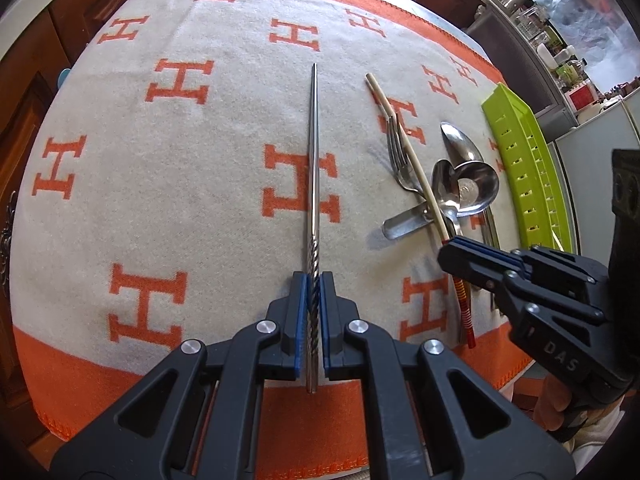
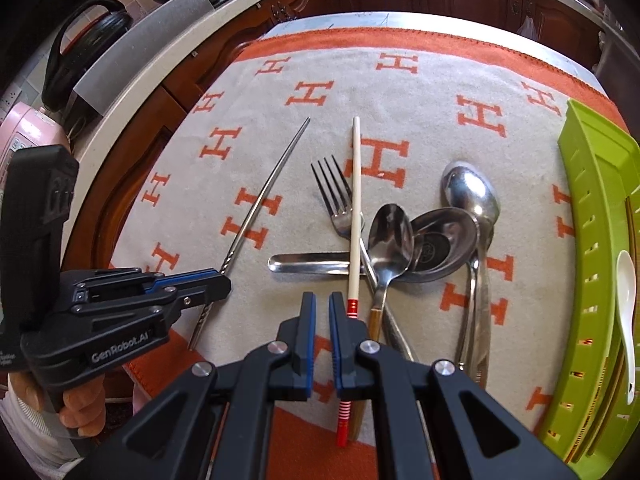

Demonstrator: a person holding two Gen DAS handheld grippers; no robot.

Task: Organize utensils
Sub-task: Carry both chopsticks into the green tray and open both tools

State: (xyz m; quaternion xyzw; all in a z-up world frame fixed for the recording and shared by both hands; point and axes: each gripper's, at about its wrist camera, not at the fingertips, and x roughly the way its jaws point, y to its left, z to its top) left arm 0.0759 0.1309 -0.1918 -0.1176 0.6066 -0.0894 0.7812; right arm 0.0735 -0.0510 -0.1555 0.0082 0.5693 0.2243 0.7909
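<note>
The left hand-held gripper is clamped on metal chopsticks, whose near ends hide between its pads. The right hand-held gripper has its jaws together and empty, just left of a cream chopstick crossing the fork and spoons. The green tray at right is cut off; its white spoon is only partly visible.
</note>
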